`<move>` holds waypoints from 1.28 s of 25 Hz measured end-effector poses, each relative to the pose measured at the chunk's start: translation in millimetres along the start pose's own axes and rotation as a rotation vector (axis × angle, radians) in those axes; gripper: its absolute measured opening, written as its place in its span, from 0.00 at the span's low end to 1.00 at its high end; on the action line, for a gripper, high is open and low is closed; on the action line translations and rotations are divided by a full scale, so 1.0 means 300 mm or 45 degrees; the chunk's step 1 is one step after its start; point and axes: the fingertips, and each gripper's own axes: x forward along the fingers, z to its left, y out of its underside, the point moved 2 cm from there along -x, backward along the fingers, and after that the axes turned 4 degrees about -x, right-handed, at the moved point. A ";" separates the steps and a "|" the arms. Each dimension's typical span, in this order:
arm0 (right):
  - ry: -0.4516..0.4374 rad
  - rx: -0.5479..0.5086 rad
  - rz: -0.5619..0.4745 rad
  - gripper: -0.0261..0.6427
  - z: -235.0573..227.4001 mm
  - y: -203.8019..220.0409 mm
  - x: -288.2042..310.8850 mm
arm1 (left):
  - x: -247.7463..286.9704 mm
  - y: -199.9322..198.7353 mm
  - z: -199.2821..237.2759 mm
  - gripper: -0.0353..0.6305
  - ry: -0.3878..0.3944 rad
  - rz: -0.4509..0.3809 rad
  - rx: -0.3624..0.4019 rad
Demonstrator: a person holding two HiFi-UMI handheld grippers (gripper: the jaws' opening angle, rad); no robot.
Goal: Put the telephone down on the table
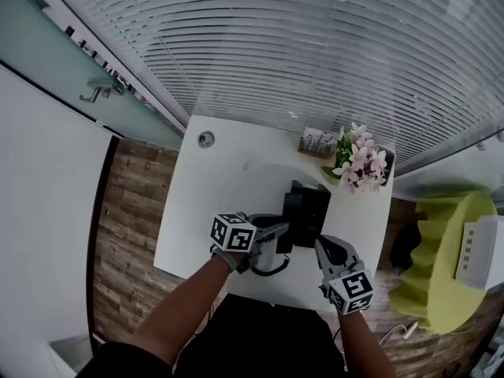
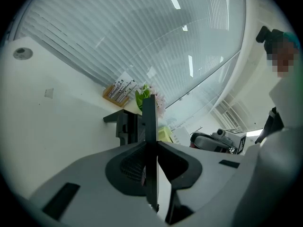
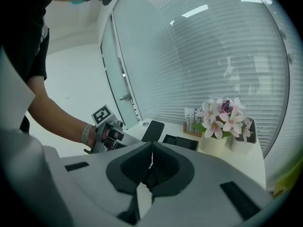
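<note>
Handset [image 2: 149, 122] in left gripper [image 2: 151, 148] hovers near front edge of table [image 1: 206, 211].

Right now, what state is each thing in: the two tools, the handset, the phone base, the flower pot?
Telephone base: on the table, handset off it.
Handset: in the left tool, held clear of the table.
Left tool: shut on the handset.
Right tool: shut, empty.
Flower pot: upright on the table.
</note>
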 end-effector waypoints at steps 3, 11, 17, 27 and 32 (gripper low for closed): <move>0.006 -0.002 -0.011 0.07 0.026 -0.009 -0.009 | -0.043 -0.008 -0.040 0.17 0.011 -0.010 0.023; 0.019 -0.024 -0.051 0.07 0.144 -0.065 -0.023 | -0.161 -0.008 -0.103 0.17 0.003 -0.023 0.079; 0.051 -0.039 -0.063 0.07 0.236 -0.079 -0.031 | -0.251 -0.001 -0.129 0.17 0.033 -0.004 0.108; 0.115 -0.057 -0.099 0.07 0.379 -0.116 -0.018 | -0.405 0.002 -0.139 0.17 0.062 0.018 0.152; 0.120 -0.085 -0.103 0.07 0.429 -0.136 0.010 | -0.480 0.010 -0.105 0.17 0.053 0.023 0.140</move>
